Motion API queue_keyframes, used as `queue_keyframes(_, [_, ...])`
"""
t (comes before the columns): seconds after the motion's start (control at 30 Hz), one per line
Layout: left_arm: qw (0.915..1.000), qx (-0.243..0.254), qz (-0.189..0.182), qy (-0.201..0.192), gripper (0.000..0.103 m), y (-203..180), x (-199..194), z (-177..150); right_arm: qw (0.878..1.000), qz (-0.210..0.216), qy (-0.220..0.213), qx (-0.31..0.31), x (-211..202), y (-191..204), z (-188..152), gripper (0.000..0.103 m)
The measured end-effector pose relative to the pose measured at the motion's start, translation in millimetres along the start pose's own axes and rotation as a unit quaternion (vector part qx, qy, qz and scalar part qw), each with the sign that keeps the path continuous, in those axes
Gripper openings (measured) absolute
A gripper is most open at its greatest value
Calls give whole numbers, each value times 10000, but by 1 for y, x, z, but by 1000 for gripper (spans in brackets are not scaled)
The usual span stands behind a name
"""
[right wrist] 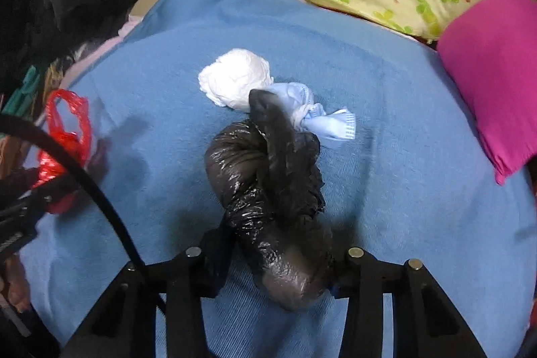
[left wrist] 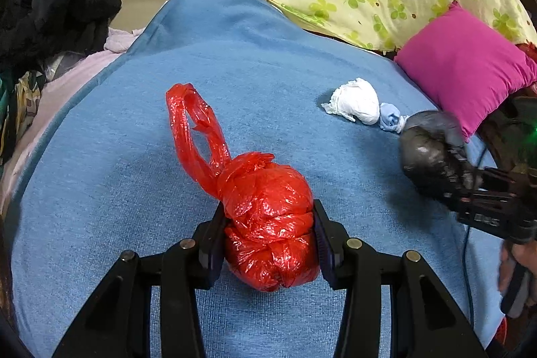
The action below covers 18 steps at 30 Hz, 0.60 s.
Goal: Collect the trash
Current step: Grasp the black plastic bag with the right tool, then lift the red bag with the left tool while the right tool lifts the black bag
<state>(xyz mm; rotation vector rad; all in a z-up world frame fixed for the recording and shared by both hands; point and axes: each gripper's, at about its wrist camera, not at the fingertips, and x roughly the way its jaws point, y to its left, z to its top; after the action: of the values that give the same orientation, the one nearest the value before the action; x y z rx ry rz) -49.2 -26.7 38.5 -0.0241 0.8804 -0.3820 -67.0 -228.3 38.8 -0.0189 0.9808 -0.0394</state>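
Trash pickup on the blue blanket (left wrist: 235,62): left tool (left wrist: 268,234) squeezes the red bag (left wrist: 268,223), right tool (right wrist: 275,260) clamps the black bag (right wrist: 268,176), probably so both lift together, white wad (right wrist: 235,79) left lying.

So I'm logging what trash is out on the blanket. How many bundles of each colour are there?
Red: 1, the red bag, in the left gripper
Black: 1, the black bag, in the right gripper
White: 1, the white bundle
Light blue: 1, the blue bundle
Total: 4
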Motion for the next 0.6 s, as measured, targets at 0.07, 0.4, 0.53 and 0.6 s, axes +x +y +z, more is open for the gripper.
queue_keyframes(0.07, [10000,59,12,-1,48,-3,1,-1,9996,14,-156,218,-21,-3,-8,46])
queue_keyframes(0.4, [9992,200,332,-12,48,-3,-1,-14,9891,-46,-786,1243,-115,-21,-80,46])
queue_keyframes(0.53, [9976,397,527,-187,48,-6,-5,-17,9805,-152,-959,1709,-148,-40,-119,46])
queue_keyframes(0.6, [9970,485,567,-229,48,-9,-7,-20,9763,-195,-1045,1885,-161,-46,-135,46])
